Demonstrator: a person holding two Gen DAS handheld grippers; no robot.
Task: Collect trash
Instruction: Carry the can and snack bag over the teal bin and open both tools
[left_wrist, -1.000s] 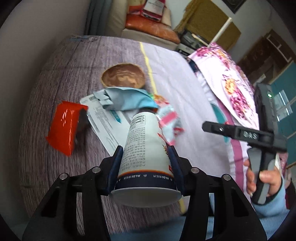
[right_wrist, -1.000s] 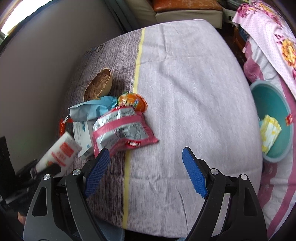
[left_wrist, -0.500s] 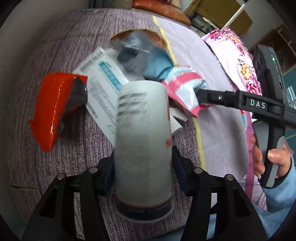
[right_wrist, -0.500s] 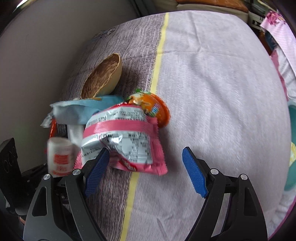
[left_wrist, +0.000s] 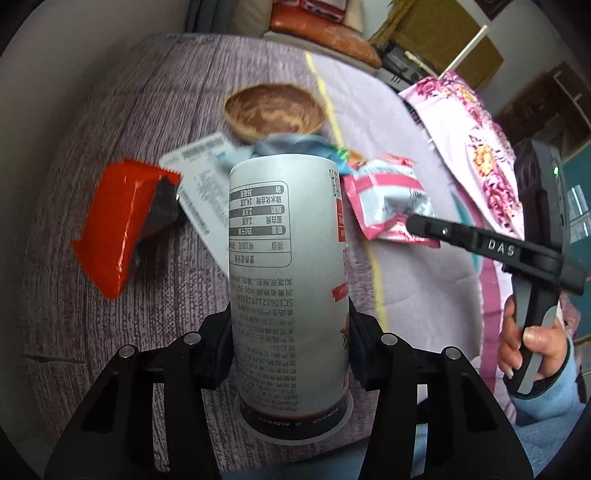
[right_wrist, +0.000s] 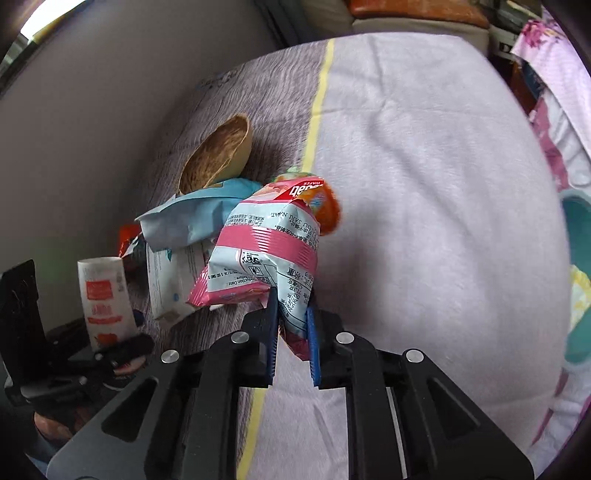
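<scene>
My left gripper (left_wrist: 290, 354) is shut on a white paper cup (left_wrist: 288, 280) with printed text, held upside down near the table's front edge; the cup also shows in the right wrist view (right_wrist: 105, 295). My right gripper (right_wrist: 293, 332) is shut on the corner of a pink and white wafer wrapper (right_wrist: 266, 254), also seen in the left wrist view (left_wrist: 388, 195). Behind it lie a light blue bag (right_wrist: 192, 218), an orange lid (right_wrist: 327, 210), a white packet (left_wrist: 207, 173) and a red wrapper (left_wrist: 118, 221).
A wooden bowl (left_wrist: 275, 112) sits on the table cloth (right_wrist: 424, 184) behind the trash. A teal bin (right_wrist: 578, 273) stands off the right edge, below a floral cloth (left_wrist: 476, 140). A wall runs along the left.
My right gripper moved in and shut on the pink wrapper's corner, lifting it. My left gripper drew back a little, and it still holds the cup.
</scene>
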